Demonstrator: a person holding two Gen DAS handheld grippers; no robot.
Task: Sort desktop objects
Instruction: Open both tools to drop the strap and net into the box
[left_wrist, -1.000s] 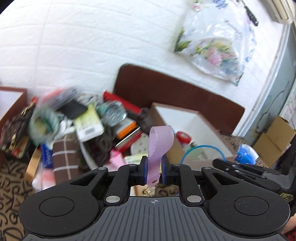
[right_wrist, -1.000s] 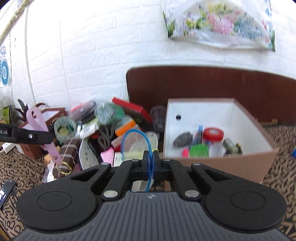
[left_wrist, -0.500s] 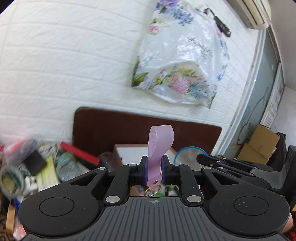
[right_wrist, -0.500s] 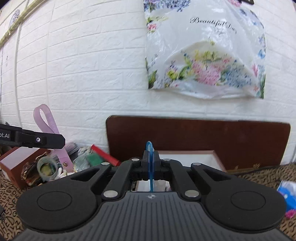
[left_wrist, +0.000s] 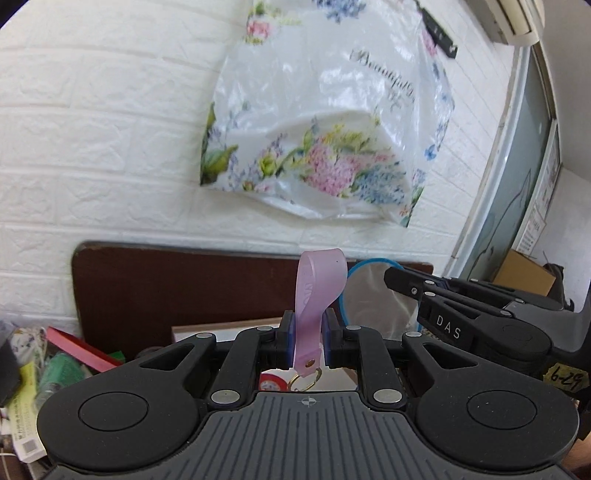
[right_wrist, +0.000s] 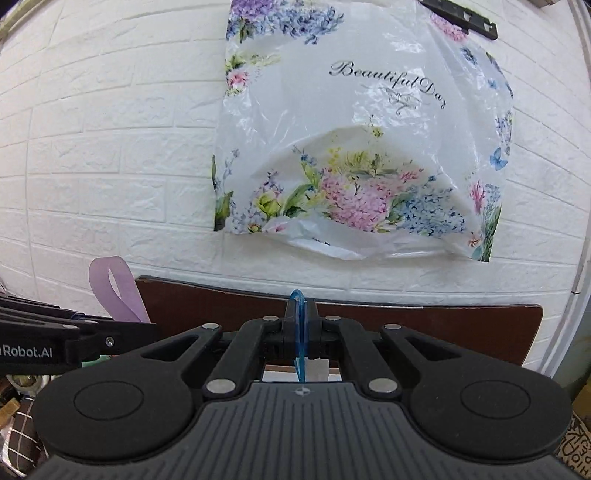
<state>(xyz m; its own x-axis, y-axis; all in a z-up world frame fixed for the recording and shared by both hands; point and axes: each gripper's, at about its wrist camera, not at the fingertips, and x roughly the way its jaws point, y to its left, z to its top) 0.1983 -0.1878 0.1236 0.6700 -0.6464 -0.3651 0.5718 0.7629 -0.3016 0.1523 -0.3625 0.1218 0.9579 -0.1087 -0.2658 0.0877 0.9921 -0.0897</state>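
A lilac strap (left_wrist: 314, 299) folded into a loop stands upright between the pads of the left gripper (left_wrist: 307, 339), whose jaws are pressed in on its lower part; a gold key ring (left_wrist: 306, 380) hangs from its riveted tail just under the pads. From the right wrist view the same strap (right_wrist: 112, 290) rises above the left gripper's fingers (right_wrist: 74, 334) at the left edge.

The right gripper (right_wrist: 301, 332) pinches a thin blue-rimmed disc (right_wrist: 300, 332) edge-on, jaws closed tight against it. In the left wrist view that disc (left_wrist: 373, 291) shows as a clear round face with a blue rim, held up just to the right of the strap by the right gripper (left_wrist: 399, 280).

Both grippers are raised in front of a dark brown board (left_wrist: 177, 288) that leans on a white brick wall (left_wrist: 92, 147). Below the left gripper's pads the rim of an open box (left_wrist: 221, 328) shows, with something red-lidded (left_wrist: 271, 382) inside, though too little of it is visible to name it. To the left lies a pile of clutter (left_wrist: 44, 373), including a red flat item (left_wrist: 79, 349). A floral plastic bag (right_wrist: 362, 155) printed "Beautiful Day" hangs on the wall above.
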